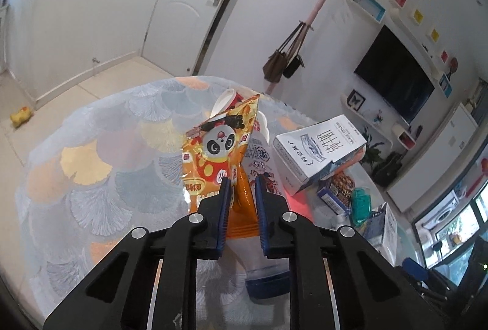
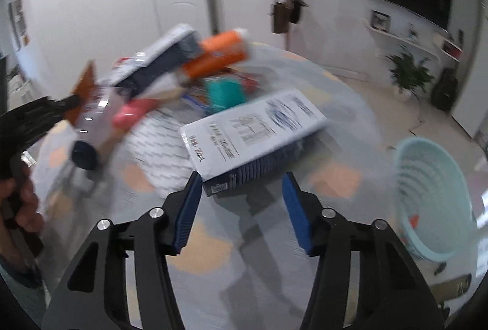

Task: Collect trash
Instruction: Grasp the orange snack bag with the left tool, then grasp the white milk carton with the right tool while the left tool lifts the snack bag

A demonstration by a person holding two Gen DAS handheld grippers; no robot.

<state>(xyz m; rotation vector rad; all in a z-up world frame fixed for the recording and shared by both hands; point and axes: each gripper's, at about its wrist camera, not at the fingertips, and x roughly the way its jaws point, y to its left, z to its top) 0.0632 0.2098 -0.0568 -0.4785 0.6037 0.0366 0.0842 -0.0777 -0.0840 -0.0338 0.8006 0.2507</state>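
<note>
An orange snack bag with a panda print [image 1: 213, 153] stands up between the blue pads of my left gripper [image 1: 242, 180], which is shut on the bag's lower end. The right wrist view shows that same bag [image 2: 85, 85] at the far left, blurred, in the black left gripper. My right gripper [image 2: 244, 177] is open, low over the table. The near corner of a white and blue carton [image 2: 253, 131] lies just ahead between its fingertips, and the pads do not touch it.
A clear bottle with a blue cap [image 1: 265, 253] lies under the bag. More clutter sits behind: a white carton [image 1: 317, 146], an orange tube [image 2: 222, 52], a teal item [image 2: 225, 92]. A light teal basket [image 2: 433, 195] stands on the floor right of the round table [image 1: 91, 165].
</note>
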